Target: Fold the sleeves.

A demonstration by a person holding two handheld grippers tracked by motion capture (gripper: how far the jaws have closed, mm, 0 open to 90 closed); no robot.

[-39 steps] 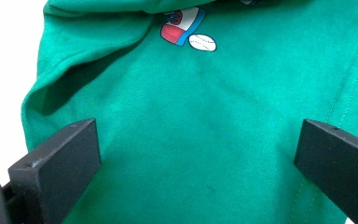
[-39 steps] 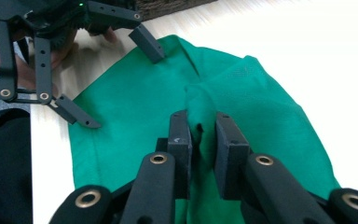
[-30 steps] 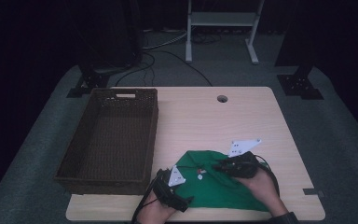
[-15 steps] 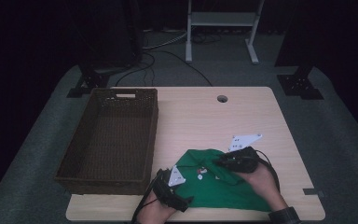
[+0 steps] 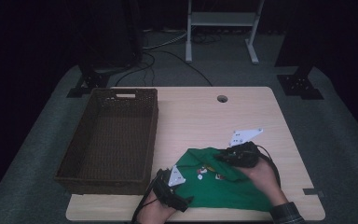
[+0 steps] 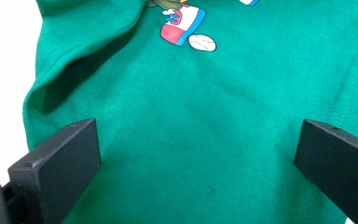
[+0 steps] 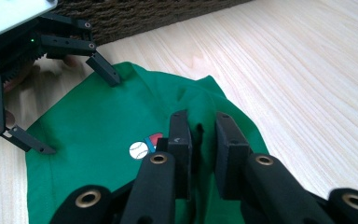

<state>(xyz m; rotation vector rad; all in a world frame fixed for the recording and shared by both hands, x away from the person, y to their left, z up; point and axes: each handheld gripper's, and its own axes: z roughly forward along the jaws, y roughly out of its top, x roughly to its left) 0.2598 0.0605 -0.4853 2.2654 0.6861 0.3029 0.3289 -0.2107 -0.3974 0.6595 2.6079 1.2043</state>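
High view is showing the pale wooden desk (image 5: 205, 116) carrying a dark brown woven rectangular basket (image 5: 109, 140) off to the far side of the left gripper (image 5: 171, 189), with a green cotton child's shirt bearing a small cartoon print (image 5: 223, 184) lying flat between the two tools. The shirt is spreading under and ahead of the left jaws, which are standing wide apart and pressing its near edge to the desk rather than pinching it. The right gripper (image 7: 204, 140) is sitting over the shirt's far side; its jaws are drawn nearly together on a raised ridge of green cloth, so it is gripping a fold. A little baseball motif (image 7: 138, 150) is lying just beside the right jaws, toward the left tool.

Judging by this, the folding step is under way: one side is being anchored while the other is being lifted. The next move is likely calling for the right jaws to carry their pinch across toward the left jaws without letting the cloth slip.
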